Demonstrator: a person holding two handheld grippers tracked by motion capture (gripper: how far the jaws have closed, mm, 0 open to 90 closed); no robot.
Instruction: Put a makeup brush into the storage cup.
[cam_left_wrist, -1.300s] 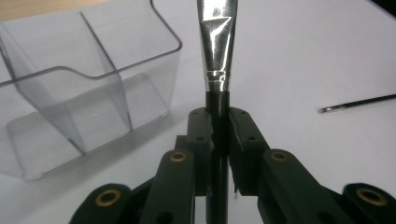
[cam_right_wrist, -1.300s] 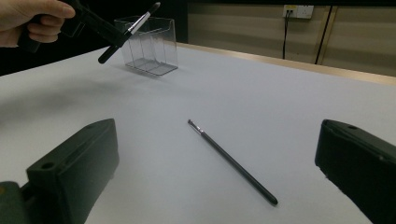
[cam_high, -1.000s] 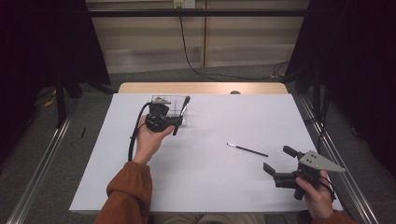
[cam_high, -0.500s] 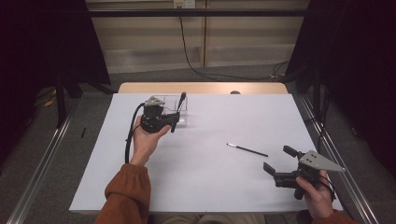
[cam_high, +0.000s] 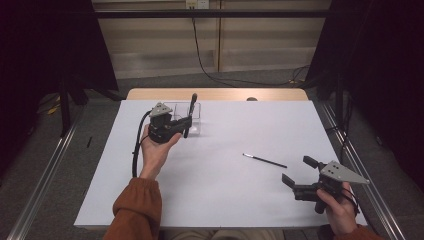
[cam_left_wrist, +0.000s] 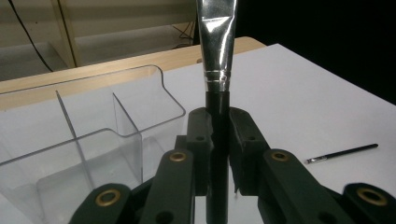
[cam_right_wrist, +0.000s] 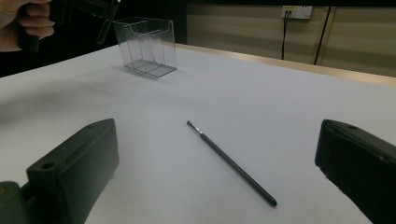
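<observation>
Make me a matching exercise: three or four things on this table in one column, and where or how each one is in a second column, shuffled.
Things:
1. large makeup brush
2. thin brush
3. clear organizer
4. right tongs

States:
A. open, holding nothing
B. lying flat on the white table
C. clamped upright in the left tongs
D. standing at the table's far side, compartments empty

Pairs: 1-C, 2-B, 3-D, 4-A

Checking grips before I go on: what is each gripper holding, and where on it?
The left gripper clamps an upright brush by its black handle, just below the metal ferrule. The right gripper is open, holding nothing.
</observation>
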